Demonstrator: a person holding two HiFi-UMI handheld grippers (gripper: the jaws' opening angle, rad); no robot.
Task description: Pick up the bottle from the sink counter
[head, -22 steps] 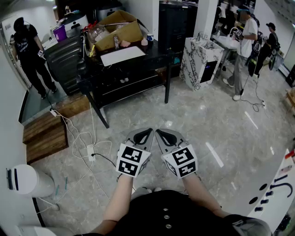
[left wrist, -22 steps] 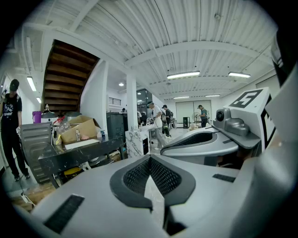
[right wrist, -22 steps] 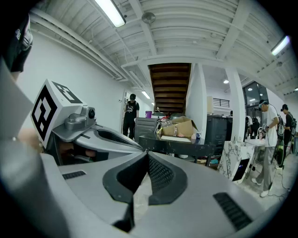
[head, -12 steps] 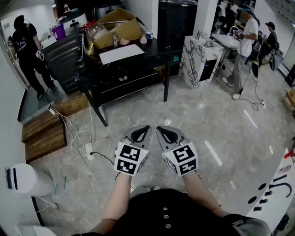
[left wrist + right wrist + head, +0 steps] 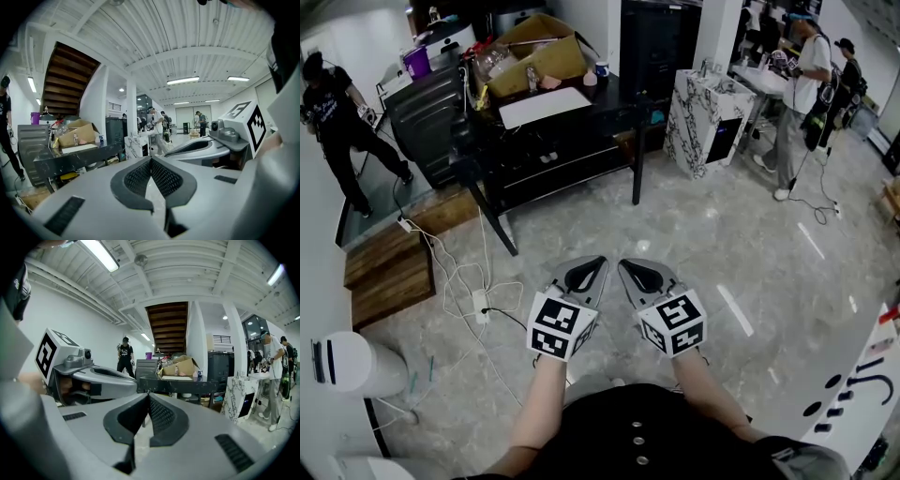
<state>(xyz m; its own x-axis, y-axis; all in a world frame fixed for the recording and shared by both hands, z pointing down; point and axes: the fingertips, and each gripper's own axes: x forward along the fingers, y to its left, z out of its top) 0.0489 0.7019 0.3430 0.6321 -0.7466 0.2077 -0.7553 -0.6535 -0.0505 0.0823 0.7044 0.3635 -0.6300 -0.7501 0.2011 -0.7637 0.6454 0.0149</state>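
My left gripper [image 5: 598, 265] and right gripper [image 5: 625, 269] are side by side at waist height over the grey floor, tips pointing forward. Both are shut with nothing between the jaws, as the left gripper view [image 5: 151, 159] and the right gripper view [image 5: 148, 395] show. A marble-patterned counter [image 5: 705, 122] stands a few steps ahead to the right, with small items on top [image 5: 705, 71] too small to identify. It also shows in the gripper views [image 5: 136, 145] [image 5: 239, 397]. I cannot pick out a bottle on it.
A black table [image 5: 572, 117] with a cardboard box [image 5: 539, 58] and white sheet stands ahead left. Cables and a power strip [image 5: 480, 305] lie on the floor. A wooden step [image 5: 389, 277] is at left. People stand at far left [image 5: 337, 112] and far right [image 5: 797, 94].
The person in black at far left has stepped further left. My two grippers have stayed together, shifting only slightly lower in the head view.
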